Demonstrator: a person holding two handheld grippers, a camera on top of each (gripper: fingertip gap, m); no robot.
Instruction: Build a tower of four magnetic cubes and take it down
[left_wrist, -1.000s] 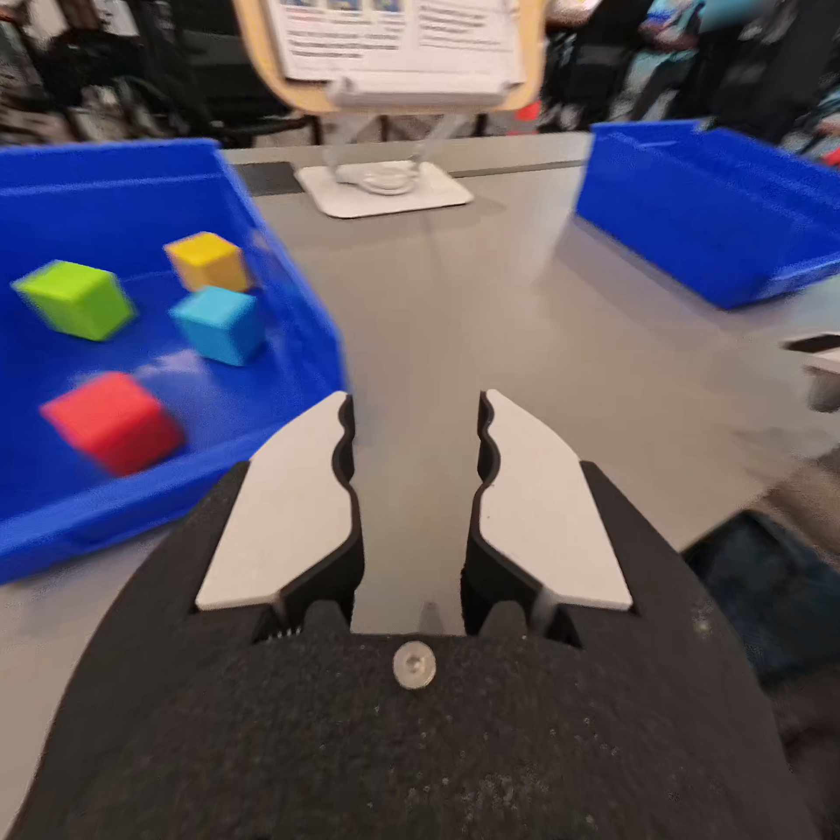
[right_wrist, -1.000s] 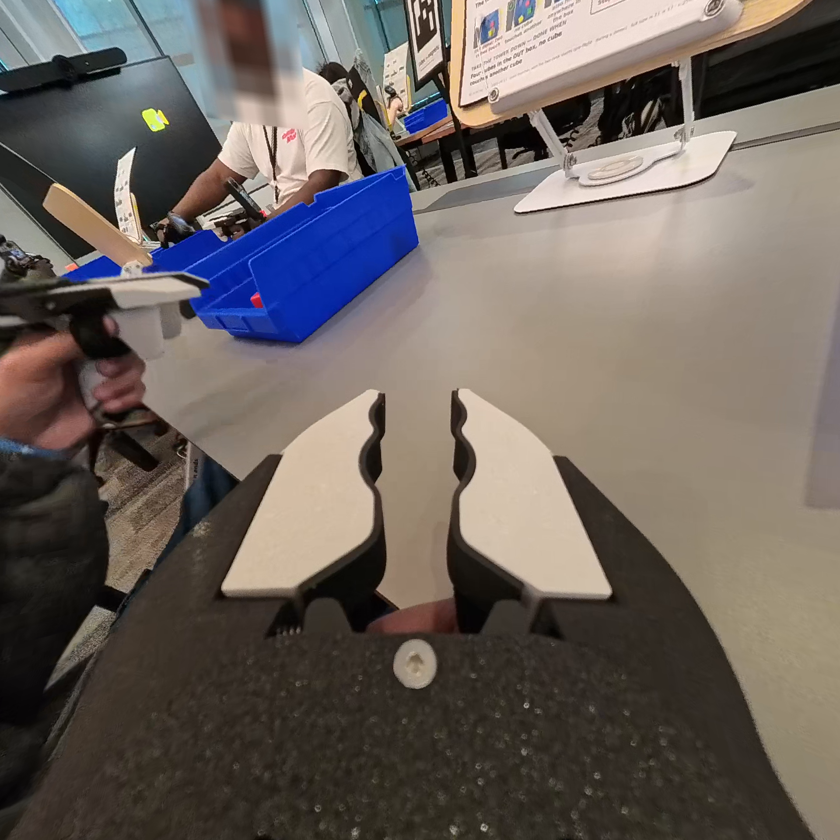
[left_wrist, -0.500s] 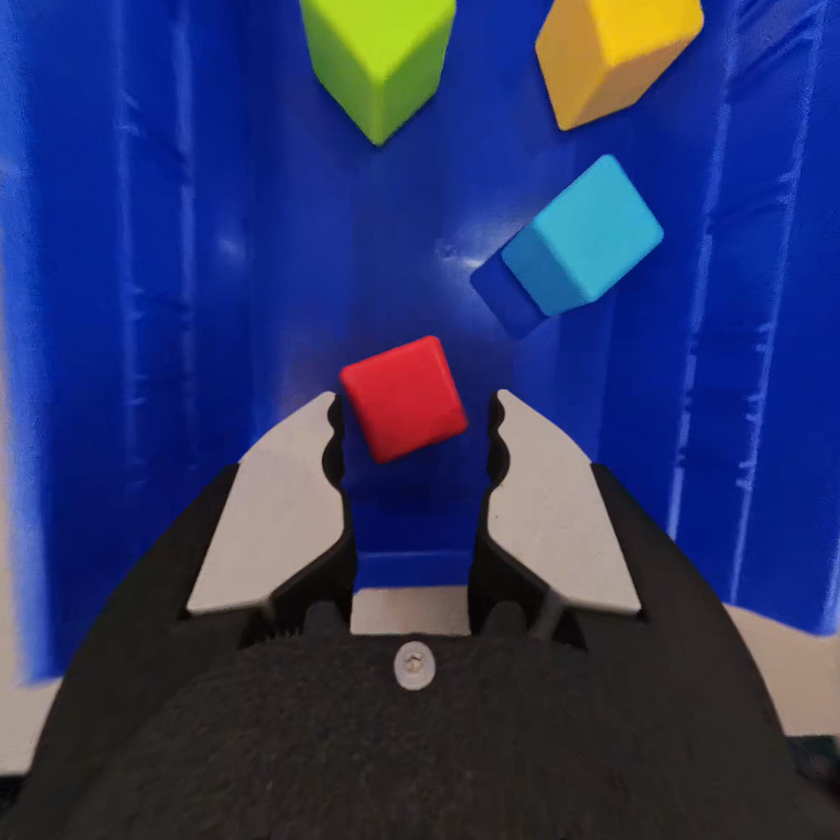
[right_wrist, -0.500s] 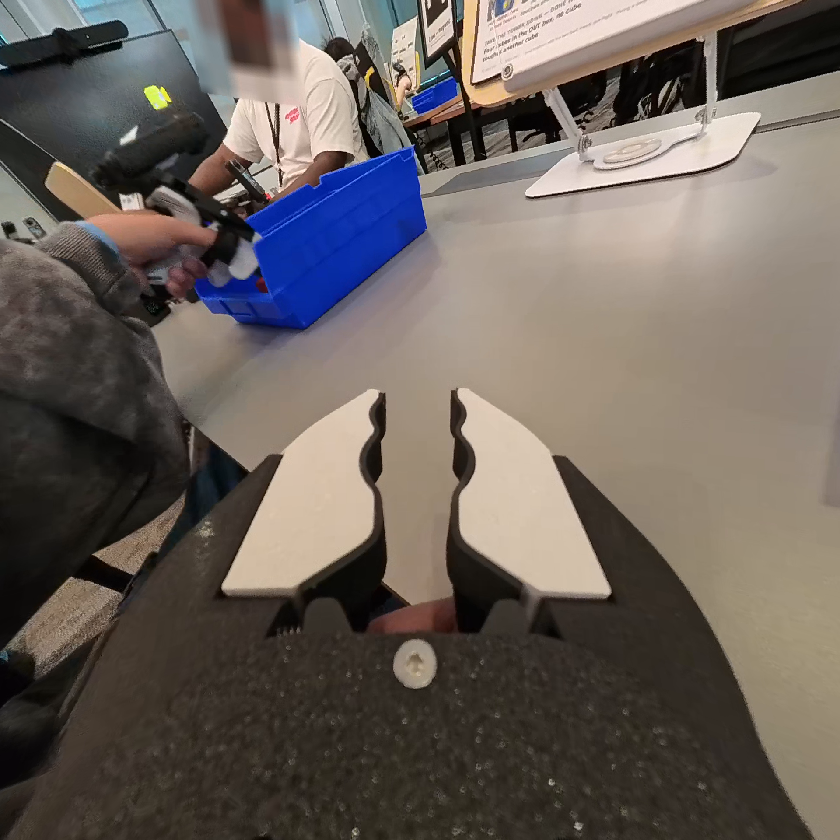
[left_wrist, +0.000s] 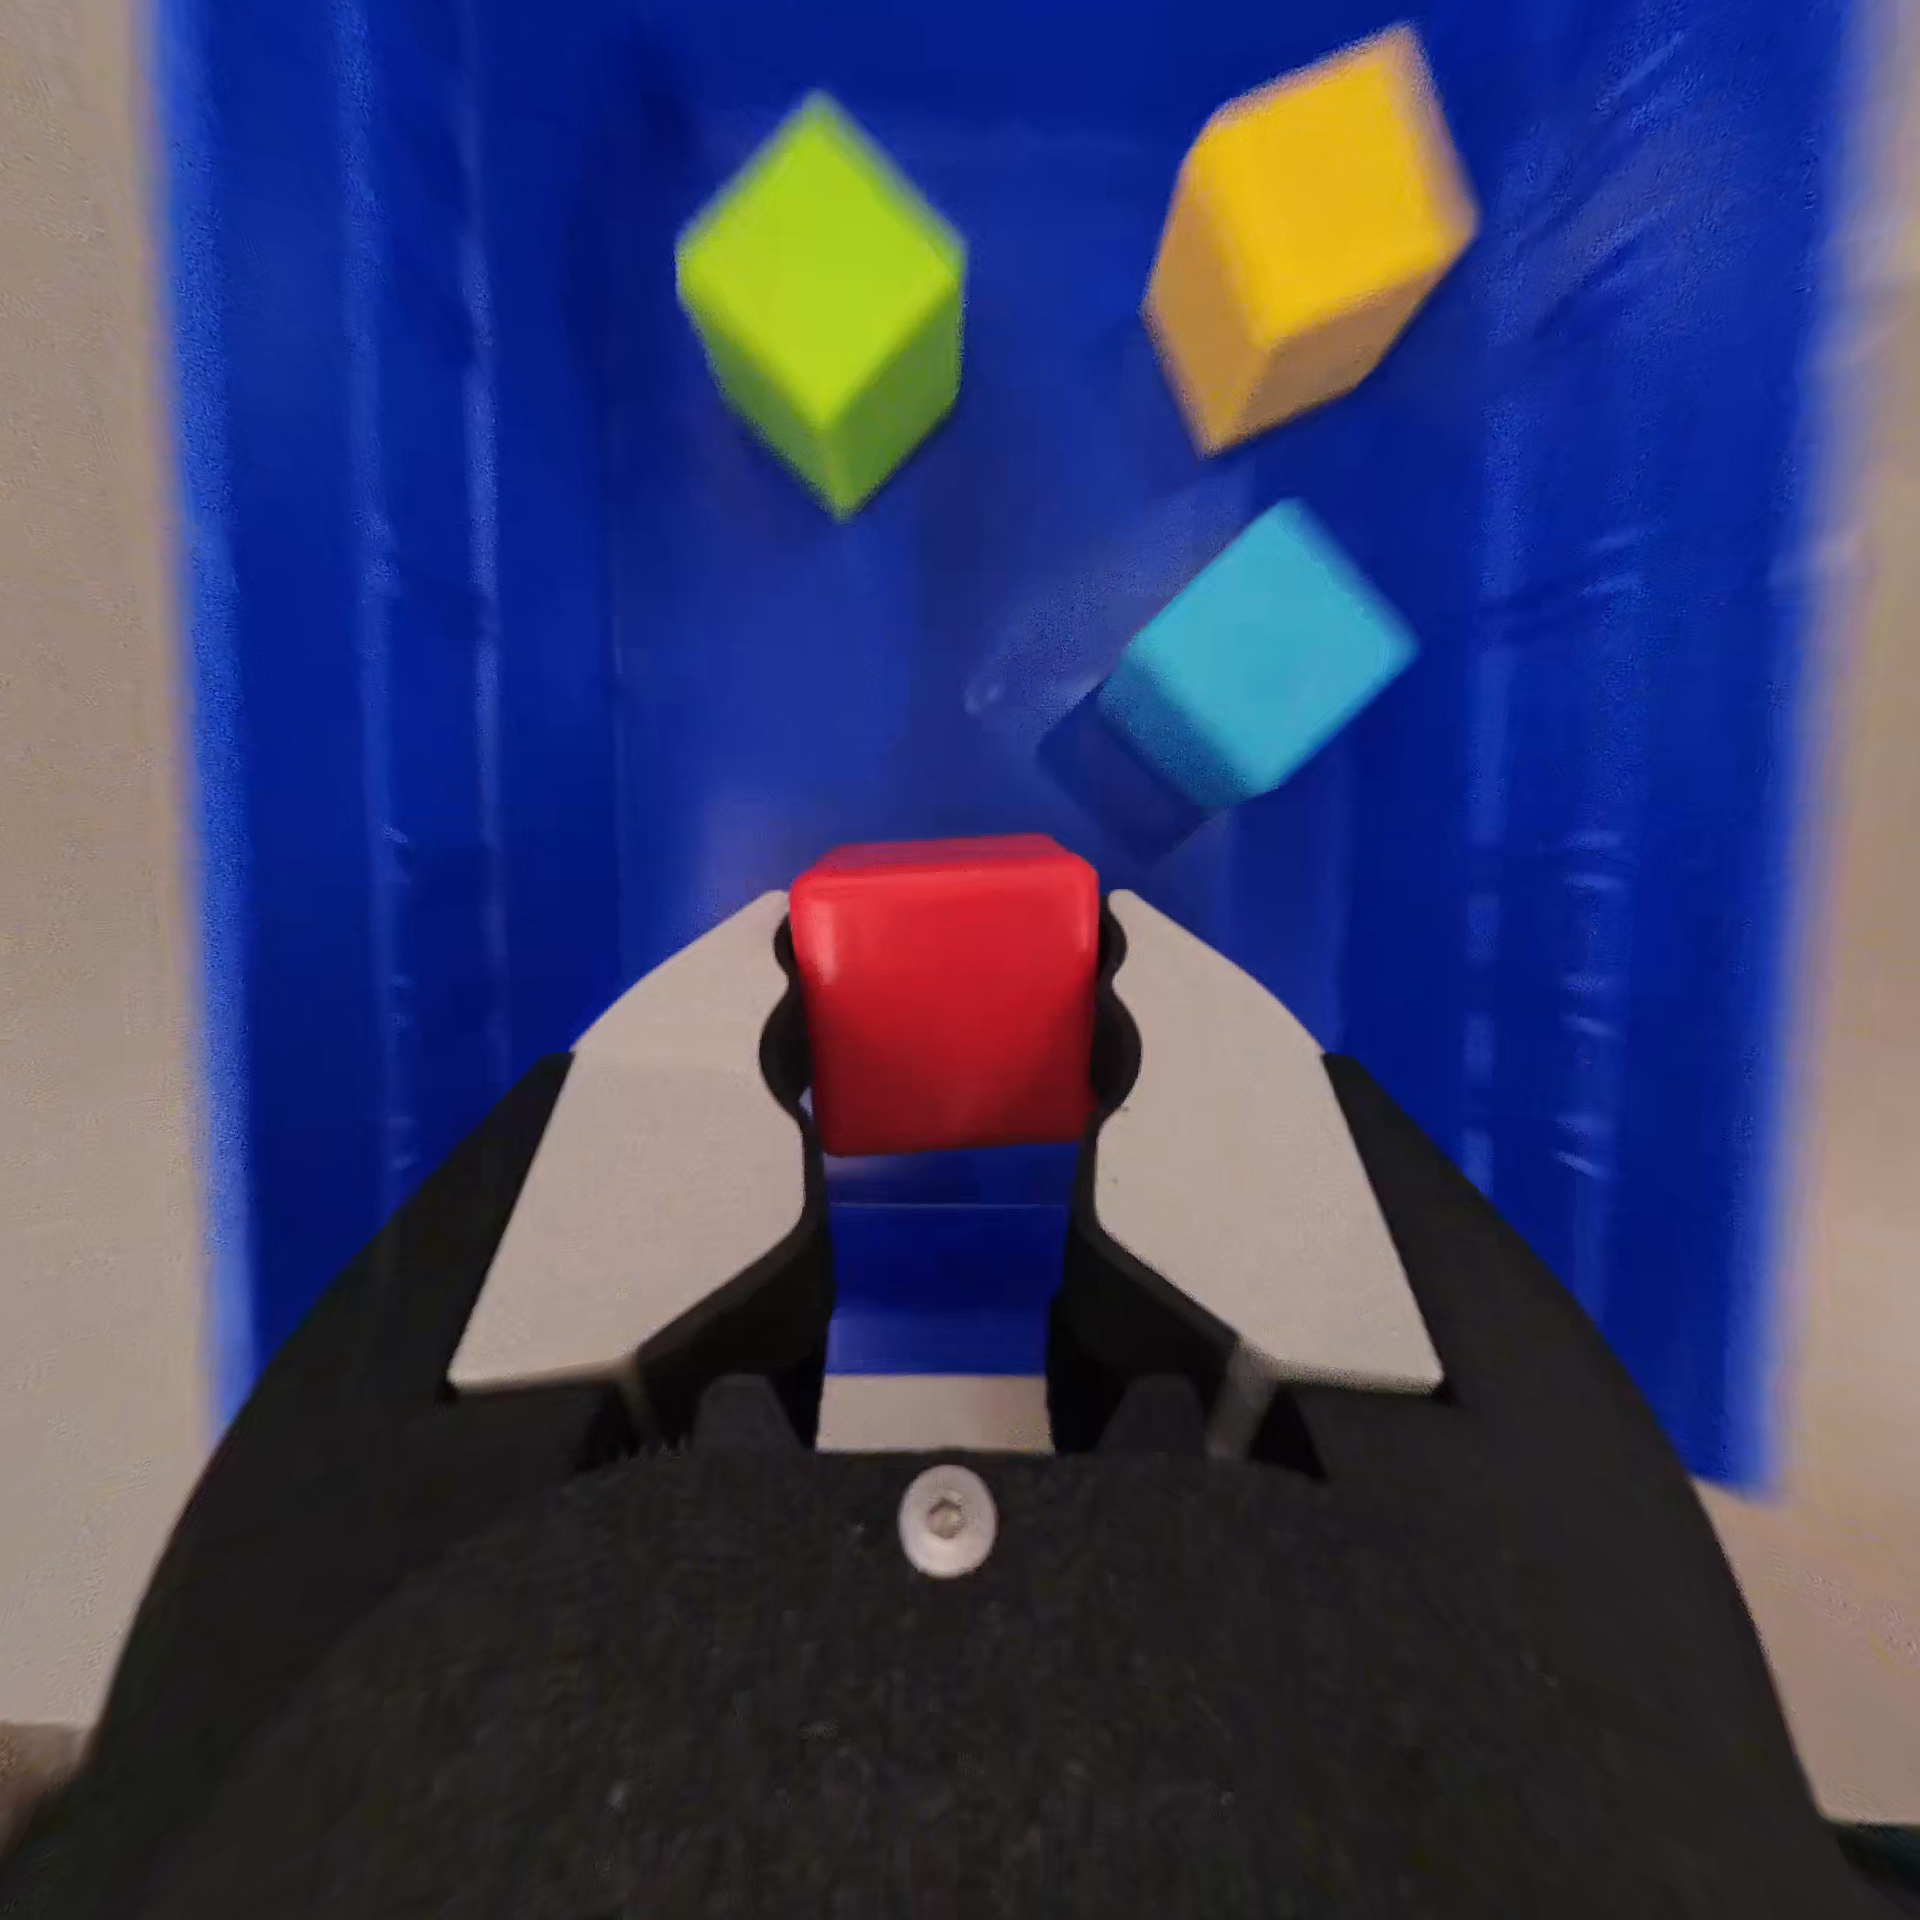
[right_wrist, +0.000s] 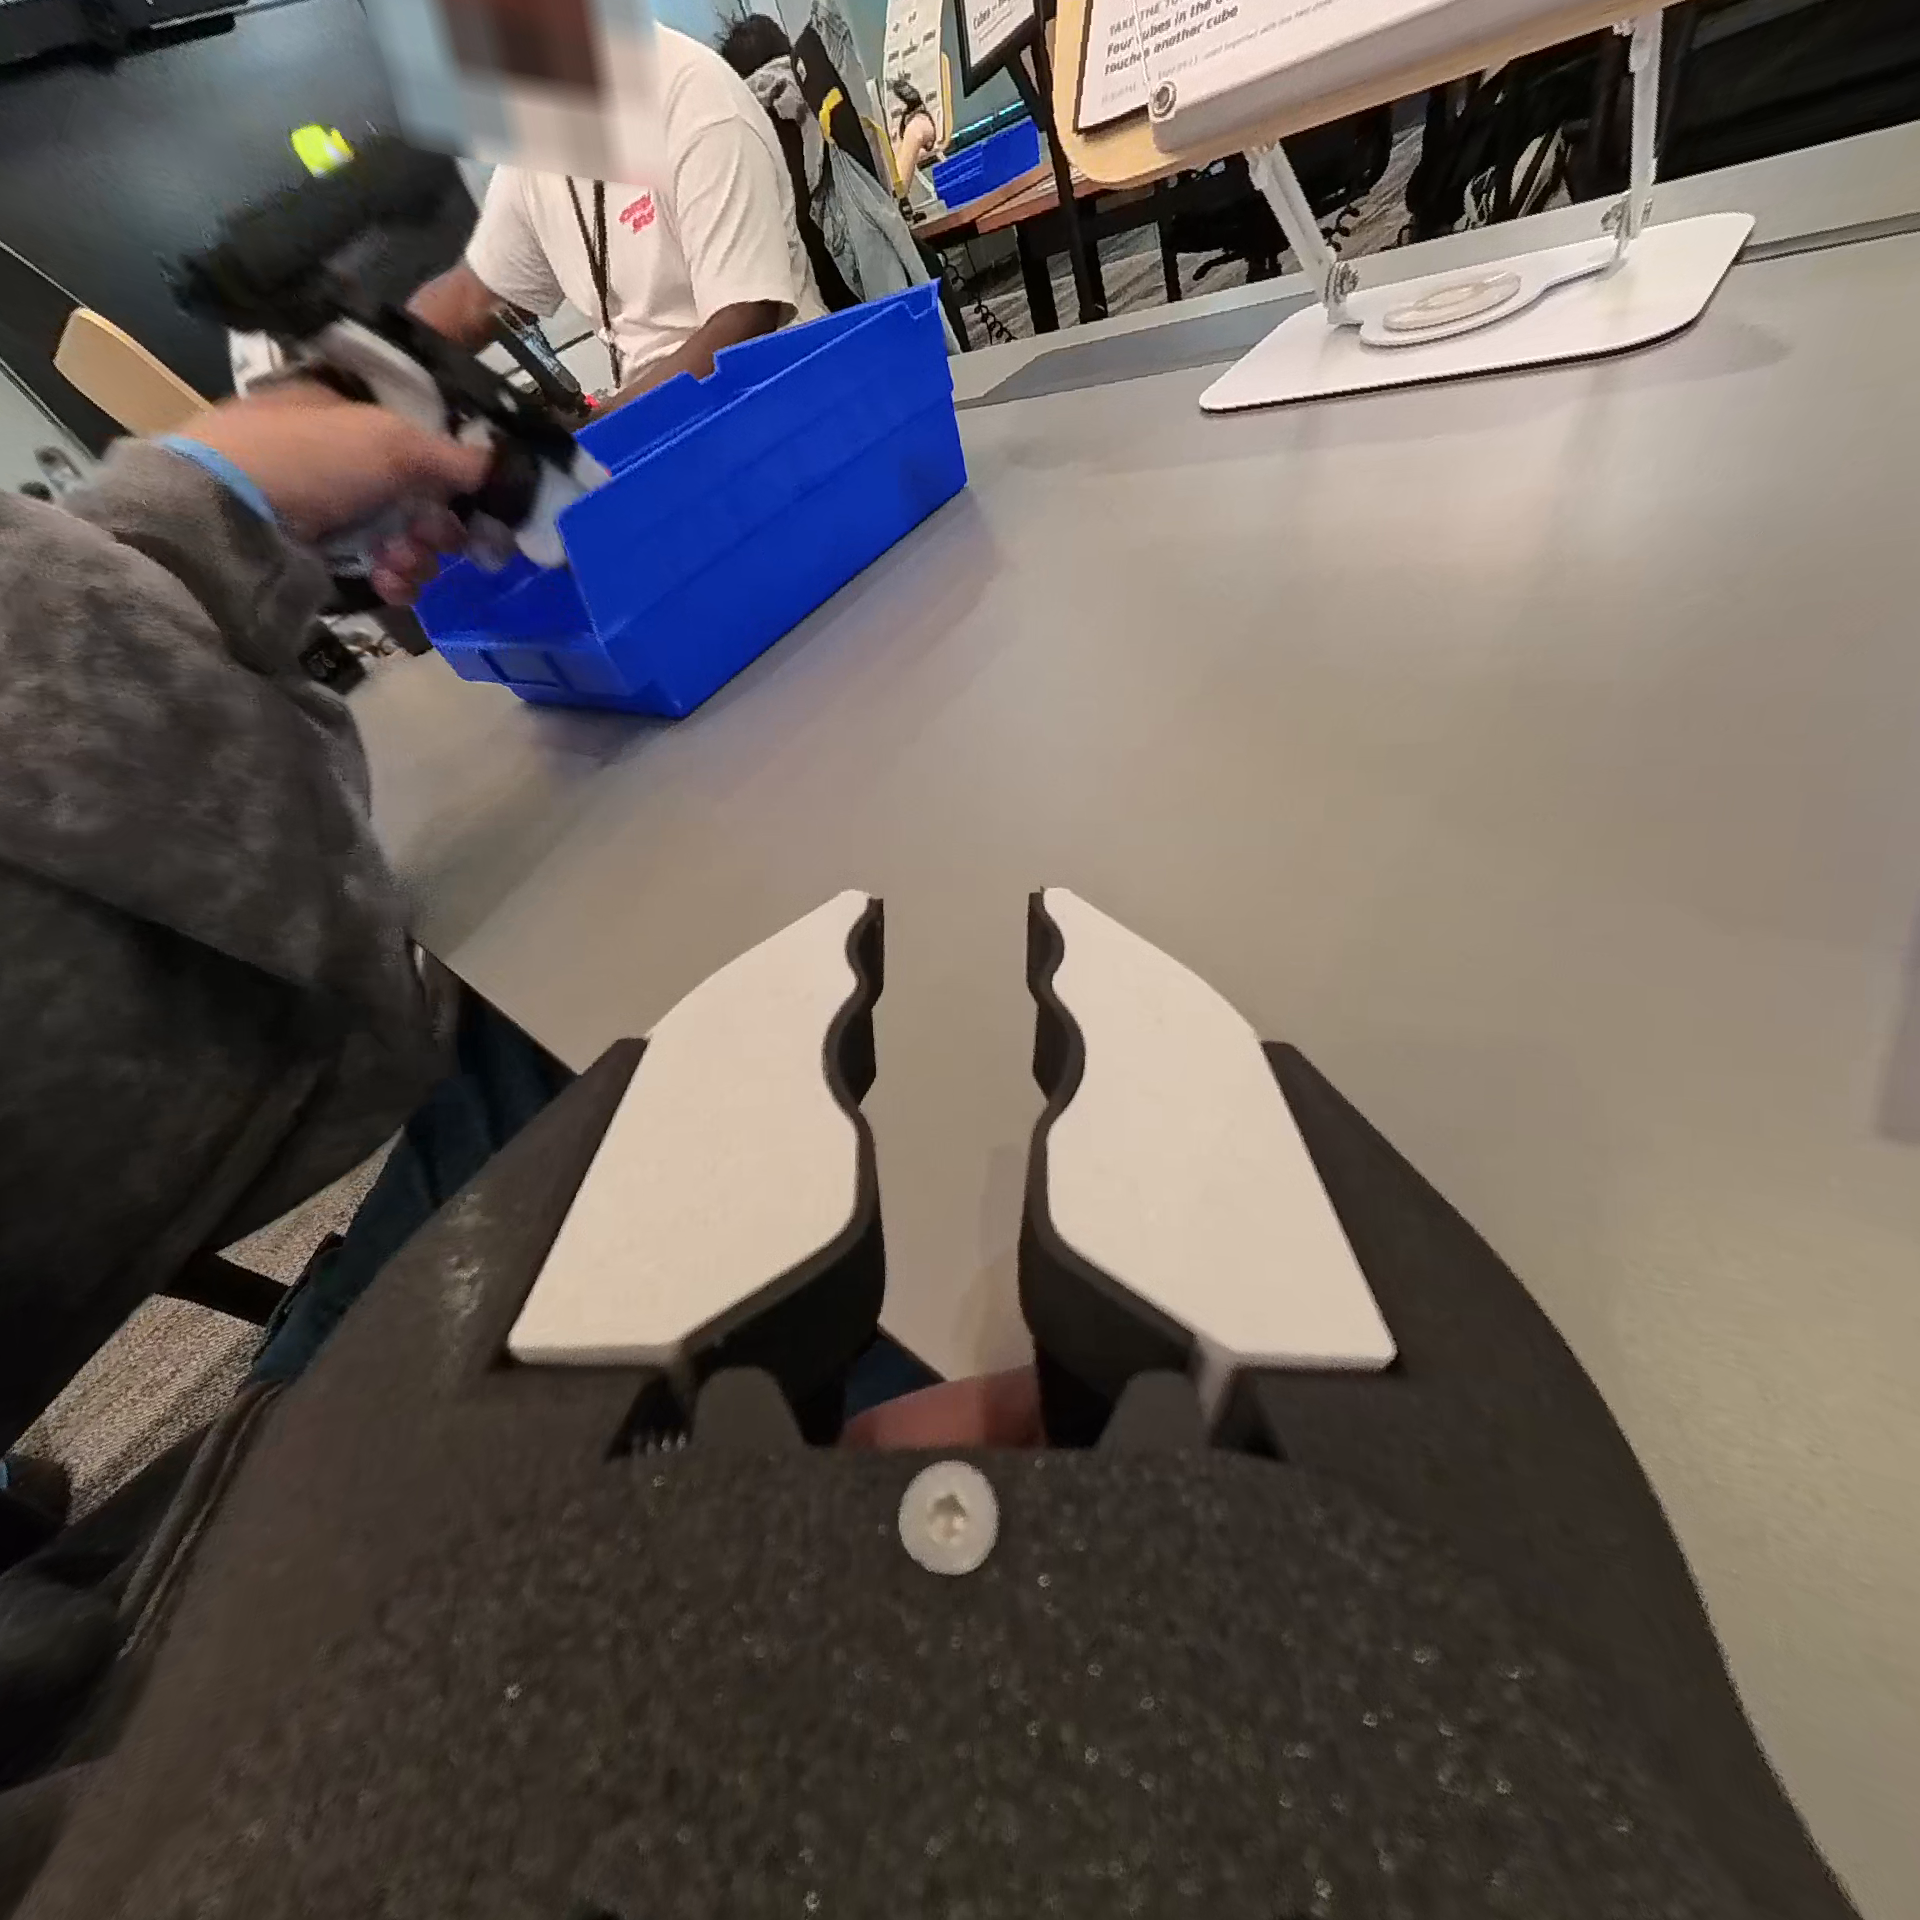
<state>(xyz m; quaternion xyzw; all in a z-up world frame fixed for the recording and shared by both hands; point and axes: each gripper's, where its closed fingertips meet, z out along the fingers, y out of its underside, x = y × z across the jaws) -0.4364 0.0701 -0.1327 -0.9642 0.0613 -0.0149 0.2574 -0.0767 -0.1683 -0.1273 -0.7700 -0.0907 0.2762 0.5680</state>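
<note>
My left gripper (left_wrist: 943, 997) has just closed on the red cube (left_wrist: 943, 997) at frame centre, seemingly lifted inside the bin (left_wrist: 416, 623); stacking can start. Cyan (left_wrist: 1252, 665), green (left_wrist: 821, 301) and yellow (left_wrist: 1309, 229) cubes wait above. My right gripper (right_wrist: 956, 935) idles part-open, empty.

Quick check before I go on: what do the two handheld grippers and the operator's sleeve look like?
Both match: the left gripper and right gripper have pale grey flat-topped fingers with wavy black inner pads, on a black grainy body with one silver screw. The sleeve is grey fleece over a light blue cuff.
</note>
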